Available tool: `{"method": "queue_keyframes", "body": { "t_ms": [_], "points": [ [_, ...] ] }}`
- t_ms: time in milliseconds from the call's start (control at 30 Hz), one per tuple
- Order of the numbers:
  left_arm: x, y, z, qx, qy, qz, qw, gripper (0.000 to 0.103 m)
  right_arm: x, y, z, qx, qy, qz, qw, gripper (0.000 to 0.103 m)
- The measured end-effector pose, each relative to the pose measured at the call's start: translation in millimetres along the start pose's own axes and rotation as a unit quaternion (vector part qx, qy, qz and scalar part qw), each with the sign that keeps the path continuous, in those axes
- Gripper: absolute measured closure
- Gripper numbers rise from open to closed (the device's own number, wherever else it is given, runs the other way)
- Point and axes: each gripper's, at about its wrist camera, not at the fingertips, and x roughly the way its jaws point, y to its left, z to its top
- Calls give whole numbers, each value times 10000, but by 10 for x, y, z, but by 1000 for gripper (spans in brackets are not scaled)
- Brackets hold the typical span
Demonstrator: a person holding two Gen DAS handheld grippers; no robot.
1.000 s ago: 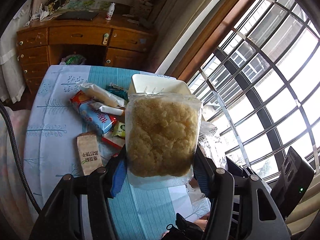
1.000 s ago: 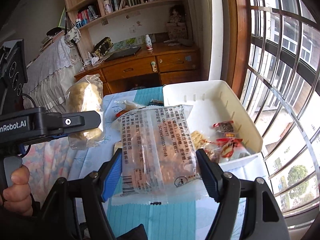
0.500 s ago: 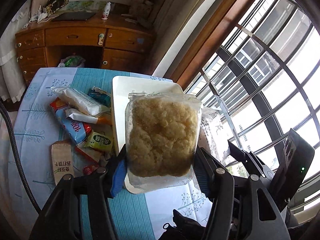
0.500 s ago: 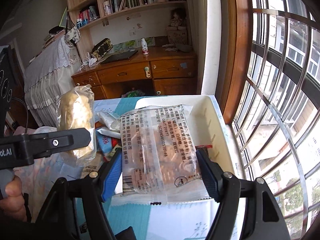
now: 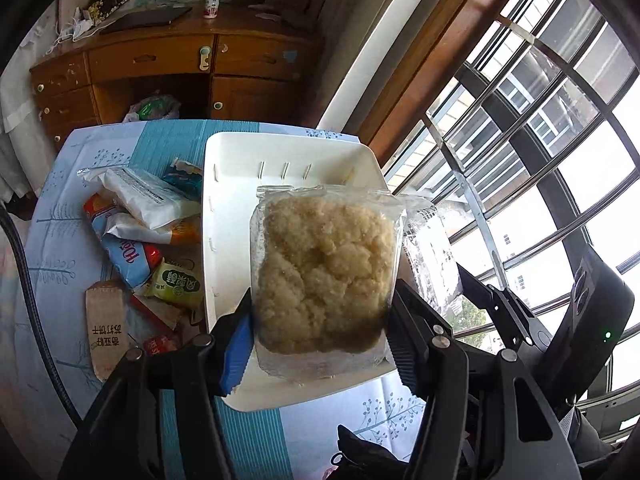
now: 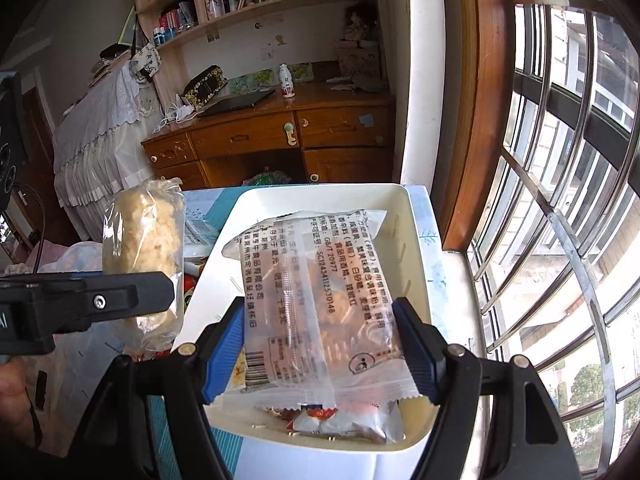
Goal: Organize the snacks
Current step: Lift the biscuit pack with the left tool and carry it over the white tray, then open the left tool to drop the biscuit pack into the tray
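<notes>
My left gripper [image 5: 318, 346] is shut on a clear bag of pale yellow crumbly snack [image 5: 324, 276], held above the white bin [image 5: 224, 184]. The same bag [image 6: 142, 252] shows at the left of the right wrist view, with the left gripper's black body below it. My right gripper [image 6: 320, 356] is shut on a clear printed snack packet [image 6: 316, 296], hanging over the bin [image 6: 416, 216]. Under that packet, red-and-white wrapped snacks [image 6: 340, 420] lie inside the bin.
A heap of loose snack packets [image 5: 140, 240] lies on the blue patterned tablecloth [image 5: 60, 220] left of the bin. Barred windows [image 6: 560, 200] close the right side. A wooden desk [image 6: 280, 136] stands beyond the table. A hand [image 6: 12, 392] grips the left handle.
Both grippers carried their packets toward the bin and slightly down. The bin has grown larger and now lies under both packets. The snack heap has slid to the left.
</notes>
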Motion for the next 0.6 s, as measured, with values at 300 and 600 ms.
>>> {"method": "queue_keyframes", "body": {
  "t_ms": [300,600],
  "points": [
    [57,-123,10,-22,233,200,9995,30,77,-104,18,198,52,234,9995,28],
    [-151,-26,-44,-148,17,227,9996,27,-47,-3,9,68,-87,346,9993,27]
  ]
}}
